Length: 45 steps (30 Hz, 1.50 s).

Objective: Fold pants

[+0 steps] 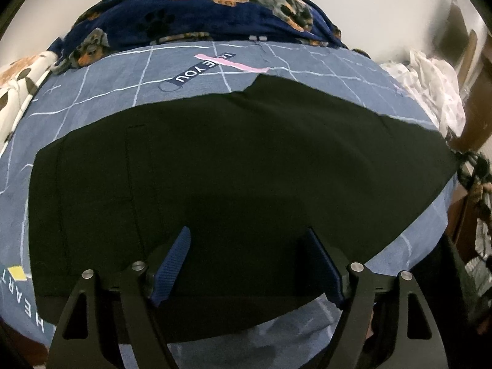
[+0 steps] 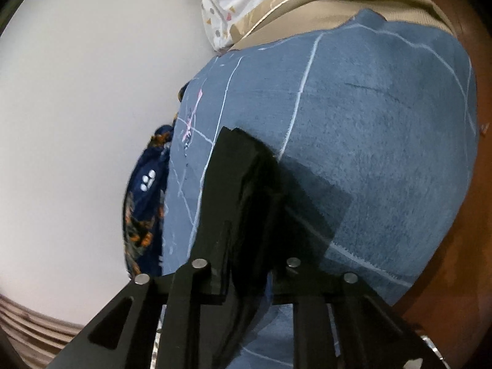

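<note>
Between our left gripper's [image 1: 247,264] blue-padded fingers [image 1: 172,266], which stand wide apart and grip nothing, we see only the black pants [image 1: 240,166]; the tips hang over the cloth, though we cannot tell whether they touch it. From there the pants spread flat across the blue grid-lined bedsheet [image 1: 101,80], with a navy dog-print blanket [image 1: 190,12] bunched against the wall beyond. Our right gripper [image 2: 249,215] is clamped on a bunched fold of the pants [image 2: 243,166], black cloth filling the narrow gap between its fingers and lifted above the bedsheet [image 2: 369,123]. White spotted fabric [image 2: 227,9] lies past the far end of the bedsheet.
</note>
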Available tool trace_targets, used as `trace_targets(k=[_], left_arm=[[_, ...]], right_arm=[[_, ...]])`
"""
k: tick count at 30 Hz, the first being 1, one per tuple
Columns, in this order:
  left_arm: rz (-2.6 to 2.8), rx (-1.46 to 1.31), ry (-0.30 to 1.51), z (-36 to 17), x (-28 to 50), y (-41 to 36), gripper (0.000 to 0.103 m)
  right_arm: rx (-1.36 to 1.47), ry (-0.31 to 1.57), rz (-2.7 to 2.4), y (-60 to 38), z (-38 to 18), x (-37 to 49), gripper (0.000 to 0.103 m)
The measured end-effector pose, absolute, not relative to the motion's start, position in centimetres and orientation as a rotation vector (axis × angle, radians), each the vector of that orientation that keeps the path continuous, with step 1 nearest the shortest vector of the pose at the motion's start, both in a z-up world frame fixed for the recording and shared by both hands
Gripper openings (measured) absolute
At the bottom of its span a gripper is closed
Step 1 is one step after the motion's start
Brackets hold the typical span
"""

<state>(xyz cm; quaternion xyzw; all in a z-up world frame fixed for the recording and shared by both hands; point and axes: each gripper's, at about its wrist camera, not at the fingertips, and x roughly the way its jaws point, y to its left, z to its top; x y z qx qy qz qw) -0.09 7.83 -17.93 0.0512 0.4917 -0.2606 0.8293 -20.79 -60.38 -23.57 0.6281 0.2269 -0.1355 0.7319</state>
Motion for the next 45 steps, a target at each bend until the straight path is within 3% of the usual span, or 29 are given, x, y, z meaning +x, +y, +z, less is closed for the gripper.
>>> trace_targets(k=[4,6,9,45], left_arm=[[-0.517,0.117,1.018,-16.4,-0.3,7.5,0.077],[-0.512,0.076,1.018,-15.4,-0.3,7.6,0.077],[-0.487,0.033,0.999,-14.3,-0.4,7.5,0.077],[-0.410,0.151,0.980,-15.9,-0.5,6.5,0.078]], right_arm=[[1.381,0.490,-0.294,-60.2,-23.3,-20.4,0.027],[1.307,0.542,-0.333,-59.8,-22.6,-19.7,0.013],[1.282,0.571,-0.372,-59.7,-22.4,-19.7,0.011],[1.283,0.546,-0.412,-59.9,-22.7,-19.9,0.010]])
